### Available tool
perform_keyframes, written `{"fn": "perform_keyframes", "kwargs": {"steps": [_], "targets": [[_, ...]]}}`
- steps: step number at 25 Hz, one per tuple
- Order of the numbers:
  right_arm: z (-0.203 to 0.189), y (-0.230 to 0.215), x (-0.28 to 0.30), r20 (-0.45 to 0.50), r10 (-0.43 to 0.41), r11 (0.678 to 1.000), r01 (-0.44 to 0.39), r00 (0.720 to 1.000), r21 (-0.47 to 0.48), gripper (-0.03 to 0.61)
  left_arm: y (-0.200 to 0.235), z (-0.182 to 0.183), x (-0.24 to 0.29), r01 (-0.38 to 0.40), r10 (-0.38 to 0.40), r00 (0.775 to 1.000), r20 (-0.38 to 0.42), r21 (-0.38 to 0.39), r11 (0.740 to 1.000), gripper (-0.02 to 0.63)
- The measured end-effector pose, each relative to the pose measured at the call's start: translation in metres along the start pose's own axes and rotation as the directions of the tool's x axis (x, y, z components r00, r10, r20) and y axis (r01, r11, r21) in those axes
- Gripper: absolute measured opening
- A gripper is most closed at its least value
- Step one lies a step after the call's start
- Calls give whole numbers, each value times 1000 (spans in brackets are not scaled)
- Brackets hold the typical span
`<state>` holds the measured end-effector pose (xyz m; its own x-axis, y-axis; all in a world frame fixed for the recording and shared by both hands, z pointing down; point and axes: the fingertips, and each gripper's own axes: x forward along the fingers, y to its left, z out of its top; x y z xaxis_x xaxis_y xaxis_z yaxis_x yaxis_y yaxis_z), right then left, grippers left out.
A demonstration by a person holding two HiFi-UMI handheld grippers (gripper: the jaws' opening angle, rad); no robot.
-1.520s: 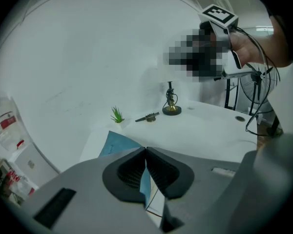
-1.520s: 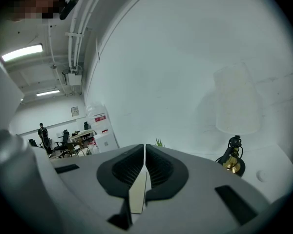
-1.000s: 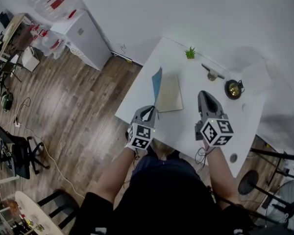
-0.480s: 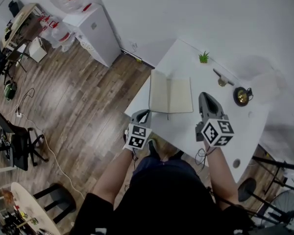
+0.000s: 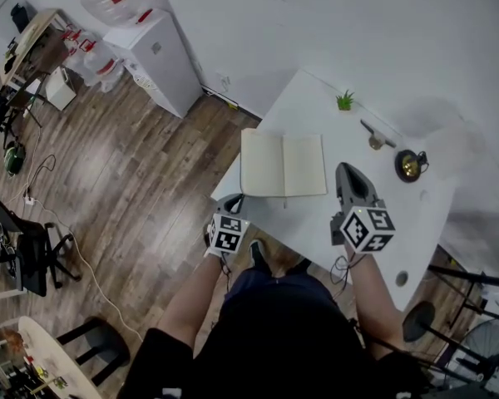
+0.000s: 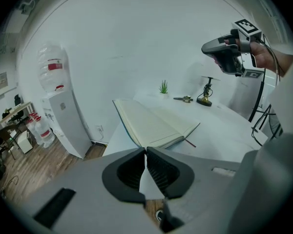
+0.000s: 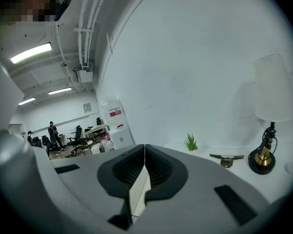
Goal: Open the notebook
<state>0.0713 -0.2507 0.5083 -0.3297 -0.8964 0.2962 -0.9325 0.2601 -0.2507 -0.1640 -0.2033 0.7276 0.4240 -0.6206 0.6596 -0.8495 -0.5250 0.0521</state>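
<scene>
Notebook [image 5: 283, 165] lay open near the middle of the head view, on the left part of the white table [image 5: 416, 214], blank pages up. Its left half appeared to reach past the table's left edge, and in the left gripper view that half [image 6: 136, 123] rose at a slant instead of lying flat. Neither tool touched it. The left gripper [image 5: 234, 199] hung off the table's lower-left corner with its jaws together on nothing. The right gripper [image 5: 348, 169] sat just right of the book's lower-right corner, its jaws likewise pressed together and empty.

With nothing pinning the pages, the main risk was probably that the raised left half would fall back over the spine and close the book again. The overhang added a second risk: a knock from the left gripper as it came up past the edge could tip or slide the book towards the wooden floor [image 5: 125, 181]. A careless sweep of the right gripper could push it the same way. The small plant [image 5: 344, 100] and the brass lamp base [image 5: 409, 165], in the upper right, stood well apart from the book and looked safe.
</scene>
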Motion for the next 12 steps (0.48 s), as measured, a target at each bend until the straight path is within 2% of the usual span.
{"fn": "perform_keyframes", "kwargs": {"steps": [6,12], "targets": [[2,-11,-2,-5,-17,1000,17,1000,2,8,6,-19,16,-3,0,997,-72,-36,999,18],[3,-19,-2,-7,-20,1000,20,1000,6,8,12,-22,23,-60,66,991,-118,57,997,52]]}}
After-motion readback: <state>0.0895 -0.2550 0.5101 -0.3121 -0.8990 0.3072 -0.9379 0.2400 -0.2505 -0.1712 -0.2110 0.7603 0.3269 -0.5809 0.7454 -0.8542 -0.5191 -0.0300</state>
